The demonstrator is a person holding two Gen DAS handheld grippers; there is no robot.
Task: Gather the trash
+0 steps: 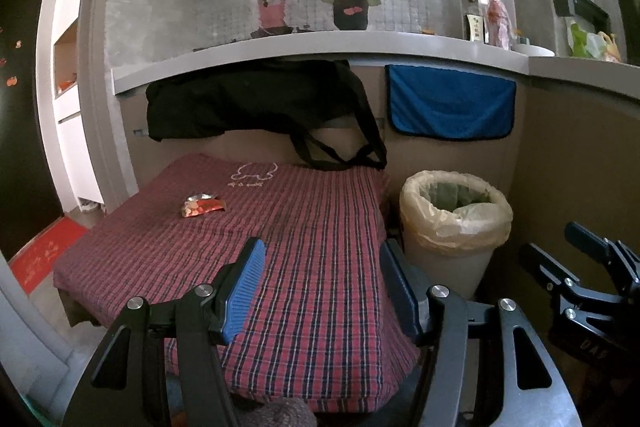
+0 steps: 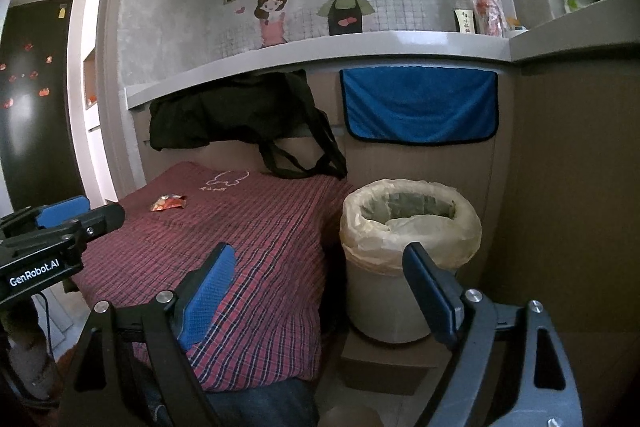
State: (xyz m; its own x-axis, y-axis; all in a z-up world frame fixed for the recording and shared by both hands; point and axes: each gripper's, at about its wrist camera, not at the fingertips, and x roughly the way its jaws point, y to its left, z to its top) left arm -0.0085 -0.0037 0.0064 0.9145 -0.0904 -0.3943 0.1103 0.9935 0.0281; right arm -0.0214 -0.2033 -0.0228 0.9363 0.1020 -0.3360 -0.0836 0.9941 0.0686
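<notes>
A crumpled red and silver snack wrapper (image 1: 202,205) (image 2: 169,203) lies on the red plaid tablecloth (image 1: 304,251) (image 2: 256,239), toward its far left. To the right of the table stands a pale trash bin (image 1: 454,223) (image 2: 408,247) lined with a yellowish bag. My left gripper (image 1: 322,267) hovers open over the near part of the cloth, well short of the wrapper, nothing between its blue pads. My right gripper (image 2: 318,273) is open too, straddling the gap between the table edge and the bin. Each gripper shows at the edge of the other's view.
A black bag (image 1: 256,99) and a blue towel (image 1: 452,103) hang from the counter ledge (image 1: 320,45) behind the table. Bottles (image 2: 486,9) stand on the ledge at the right. A brown cabinet wall (image 2: 568,187) closes the right side. A red floor mat (image 1: 44,255) lies at the left.
</notes>
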